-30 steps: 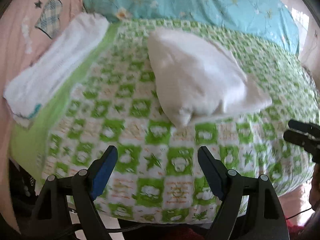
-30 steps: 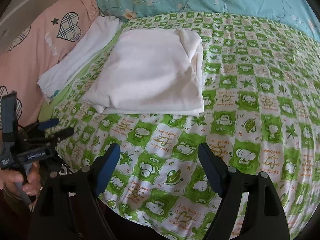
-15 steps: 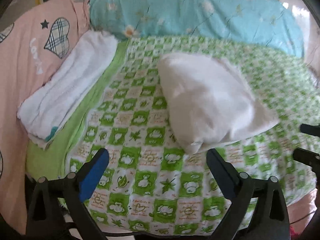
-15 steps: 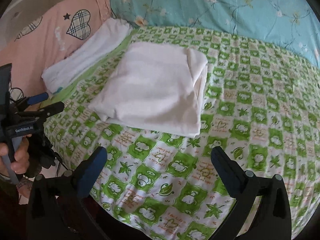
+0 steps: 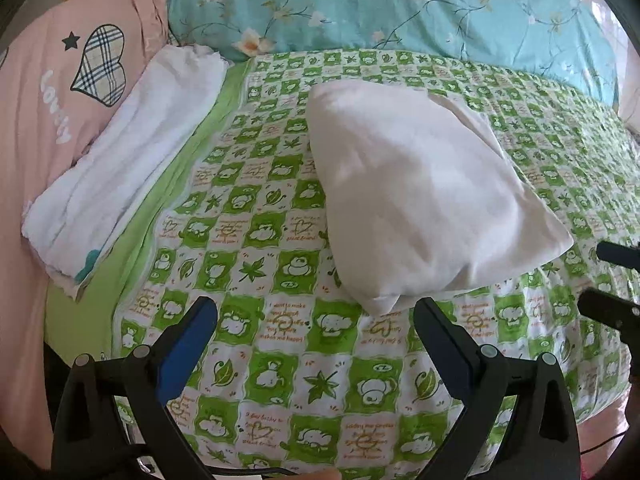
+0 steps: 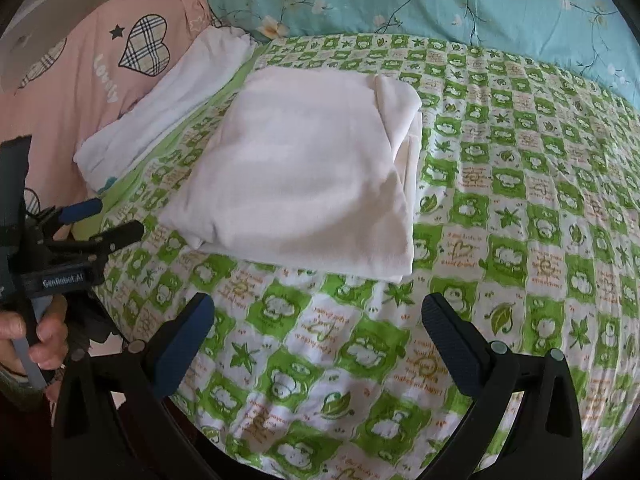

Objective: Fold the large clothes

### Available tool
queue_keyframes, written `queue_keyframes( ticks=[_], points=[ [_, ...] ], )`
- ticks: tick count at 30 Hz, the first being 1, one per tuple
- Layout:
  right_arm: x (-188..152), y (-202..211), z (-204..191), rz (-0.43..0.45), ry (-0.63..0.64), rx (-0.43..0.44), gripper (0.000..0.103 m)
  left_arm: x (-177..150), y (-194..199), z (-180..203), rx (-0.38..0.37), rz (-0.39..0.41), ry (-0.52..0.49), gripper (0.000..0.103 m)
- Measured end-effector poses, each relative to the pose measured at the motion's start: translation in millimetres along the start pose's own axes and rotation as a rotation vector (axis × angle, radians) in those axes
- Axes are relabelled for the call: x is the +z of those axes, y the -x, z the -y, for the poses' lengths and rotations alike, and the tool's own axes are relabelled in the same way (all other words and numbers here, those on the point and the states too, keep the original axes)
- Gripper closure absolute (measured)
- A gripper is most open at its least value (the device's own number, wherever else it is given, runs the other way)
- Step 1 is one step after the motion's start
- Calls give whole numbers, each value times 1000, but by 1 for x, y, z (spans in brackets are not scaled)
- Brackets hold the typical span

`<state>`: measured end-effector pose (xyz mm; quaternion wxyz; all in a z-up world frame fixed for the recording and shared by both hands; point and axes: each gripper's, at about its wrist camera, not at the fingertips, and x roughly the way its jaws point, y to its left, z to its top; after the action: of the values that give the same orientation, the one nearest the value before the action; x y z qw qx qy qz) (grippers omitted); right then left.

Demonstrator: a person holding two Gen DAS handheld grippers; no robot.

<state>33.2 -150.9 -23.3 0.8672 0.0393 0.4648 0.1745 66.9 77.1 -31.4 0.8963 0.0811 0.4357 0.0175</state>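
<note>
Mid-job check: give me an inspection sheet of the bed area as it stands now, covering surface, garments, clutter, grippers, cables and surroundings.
Surface: green checked bedspread, lying mostly smooth.
Job's things: folded white garment lies flat on the bedspread, layered edges on its right side; touched by neither gripper.
Clutter: second folded white cloth along the bedspread's left edge, against the pink pillow.
Grippers: left gripper and right gripper both hover short of the garment, jaws wide apart, empty.
Cables: thin dark cable below the left gripper.
Surroundings: blue floral pillow at the bedspread's far end.
</note>
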Motion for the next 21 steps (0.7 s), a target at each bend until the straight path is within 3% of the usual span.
queue_keyframes(
  ticks=[21],
  points=[
    [29,-15,-3,-9,-7,7,0,11,-2,4,-12,12,15,4]
  ],
)
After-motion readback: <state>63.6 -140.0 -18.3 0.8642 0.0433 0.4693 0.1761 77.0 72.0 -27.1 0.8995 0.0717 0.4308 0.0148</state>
